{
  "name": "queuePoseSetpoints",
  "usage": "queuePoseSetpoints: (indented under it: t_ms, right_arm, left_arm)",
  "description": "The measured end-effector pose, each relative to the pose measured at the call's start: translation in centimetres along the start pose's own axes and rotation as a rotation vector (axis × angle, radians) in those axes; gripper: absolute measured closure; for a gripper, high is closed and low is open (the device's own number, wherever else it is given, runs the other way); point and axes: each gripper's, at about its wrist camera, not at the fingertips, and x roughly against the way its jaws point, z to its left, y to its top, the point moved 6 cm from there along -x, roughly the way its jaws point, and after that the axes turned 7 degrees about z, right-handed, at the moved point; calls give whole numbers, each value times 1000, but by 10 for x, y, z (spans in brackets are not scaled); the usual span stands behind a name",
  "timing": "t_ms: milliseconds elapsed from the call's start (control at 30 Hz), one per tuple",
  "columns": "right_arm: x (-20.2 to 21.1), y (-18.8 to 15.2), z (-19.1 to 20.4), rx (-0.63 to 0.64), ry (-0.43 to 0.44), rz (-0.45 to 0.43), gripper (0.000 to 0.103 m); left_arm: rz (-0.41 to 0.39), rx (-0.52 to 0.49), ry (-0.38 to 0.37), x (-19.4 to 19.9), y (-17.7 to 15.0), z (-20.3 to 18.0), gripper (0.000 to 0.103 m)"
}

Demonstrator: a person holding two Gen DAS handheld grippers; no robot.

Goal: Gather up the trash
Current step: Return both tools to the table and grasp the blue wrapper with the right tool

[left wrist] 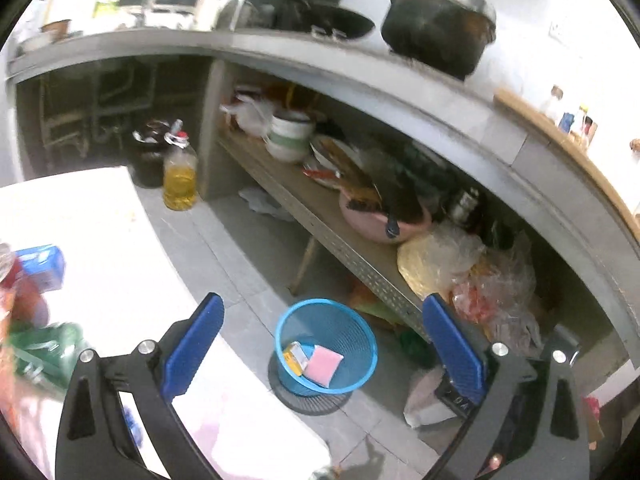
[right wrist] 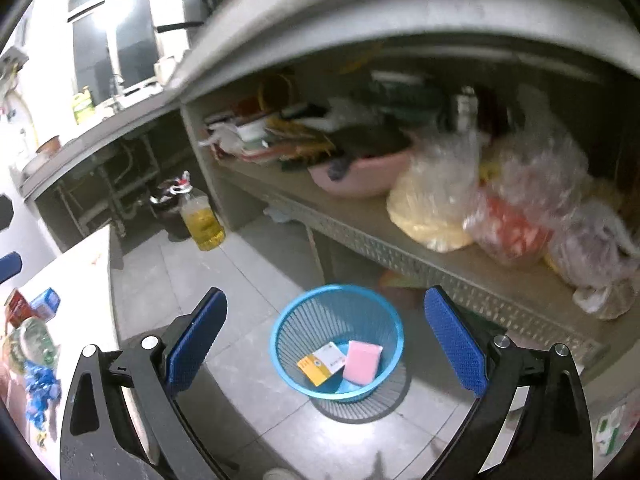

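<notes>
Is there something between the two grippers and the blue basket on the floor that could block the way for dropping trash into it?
Nothing visible blocks it. The blue basket stands open on the floor tiles, holding only a pink packet and a small carton. The left gripper and right gripper are both open and empty, above it.

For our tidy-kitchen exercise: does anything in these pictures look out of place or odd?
Yes. A crumpled white wrapper lies loose on the grey floor tiles under the shelf, not in the blue mesh plastic wastebasket, which holds only two items.
</notes>
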Motion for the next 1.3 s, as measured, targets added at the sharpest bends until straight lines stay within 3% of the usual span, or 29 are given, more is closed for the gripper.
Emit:
queuePoseSetpoints:
  t_ms: [267,567,800,1000,1300]
  right_arm:
    - [43,-3,44,120,53,-93,8]
    - [73,-7,91,198,136,-123,8]
    - [84,-8,112,209,222,-108,8]
    - [80,-7,112,177,302,-51,8]
    - [60,-30,151,220,459,153,8]
  left_arm:
    - [-87,91,27,55,-34,32,6]
    - [-187,105,37,106,-60,58,6]
    - [-214,141,67,140,-83,91,6]
    - [-212,134,175,170,-116,120,6]
    - [-172,101,272,186,-157,140,6]
